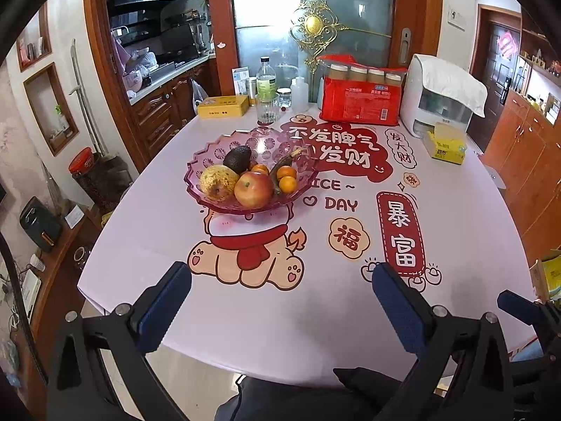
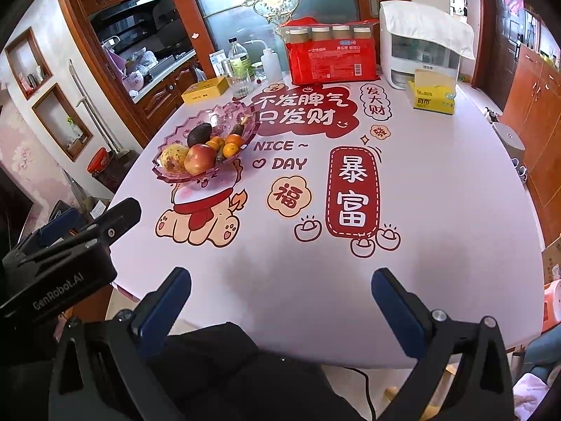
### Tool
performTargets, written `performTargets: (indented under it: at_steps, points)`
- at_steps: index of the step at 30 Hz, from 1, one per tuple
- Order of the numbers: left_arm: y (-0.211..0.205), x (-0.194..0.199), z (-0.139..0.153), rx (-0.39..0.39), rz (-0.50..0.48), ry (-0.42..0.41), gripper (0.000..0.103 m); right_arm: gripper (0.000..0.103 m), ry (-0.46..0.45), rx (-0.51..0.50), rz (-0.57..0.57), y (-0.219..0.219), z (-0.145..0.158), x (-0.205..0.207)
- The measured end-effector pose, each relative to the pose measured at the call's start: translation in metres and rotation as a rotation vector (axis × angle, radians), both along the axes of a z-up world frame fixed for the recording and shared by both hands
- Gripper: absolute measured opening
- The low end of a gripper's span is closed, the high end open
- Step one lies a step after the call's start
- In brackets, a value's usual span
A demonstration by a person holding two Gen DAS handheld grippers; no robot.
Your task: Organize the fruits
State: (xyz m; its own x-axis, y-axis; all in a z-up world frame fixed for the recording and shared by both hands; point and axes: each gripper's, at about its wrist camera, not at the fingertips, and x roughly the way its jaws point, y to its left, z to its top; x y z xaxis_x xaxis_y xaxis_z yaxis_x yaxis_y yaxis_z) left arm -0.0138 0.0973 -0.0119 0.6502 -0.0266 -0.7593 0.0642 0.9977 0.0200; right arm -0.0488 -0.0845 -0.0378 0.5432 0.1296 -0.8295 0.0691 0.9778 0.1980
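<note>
Hand-held gripper (image 1: 282,289) agape, fruit bowl (image 1: 210,154) apart.

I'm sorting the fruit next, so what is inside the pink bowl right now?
The pink bowl holds a pear, an apple, an avocado, several small oranges and a darkened banana. Anything beneath this pile is covered.

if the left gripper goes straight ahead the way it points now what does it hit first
Probably bare tablecloth first: the open left gripper angles down at it. Further on, the pink fruit bowl sits slightly left; depth is unclear.
</note>
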Motion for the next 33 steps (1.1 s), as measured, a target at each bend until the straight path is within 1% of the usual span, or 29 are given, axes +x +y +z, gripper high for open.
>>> performTargets:
  at_steps: [15, 22, 33]
  points:
    - [-0.002, 0.01, -0.006, 0.004, -0.011, 0.039, 0.102, 0.103, 0.012, 0.004, -0.001, -0.003, -0.004, 0.004]
    - [-0.003, 0.011, -0.008, 0.004, -0.01, 0.043, 0.102, 0.103, 0.024, 0.006, -0.002, -0.005, -0.008, 0.009]
    - [-0.003, 0.013, -0.007, 0.004, -0.011, 0.043, 0.102, 0.103, 0.024, 0.005, -0.002, -0.005, -0.008, 0.012]
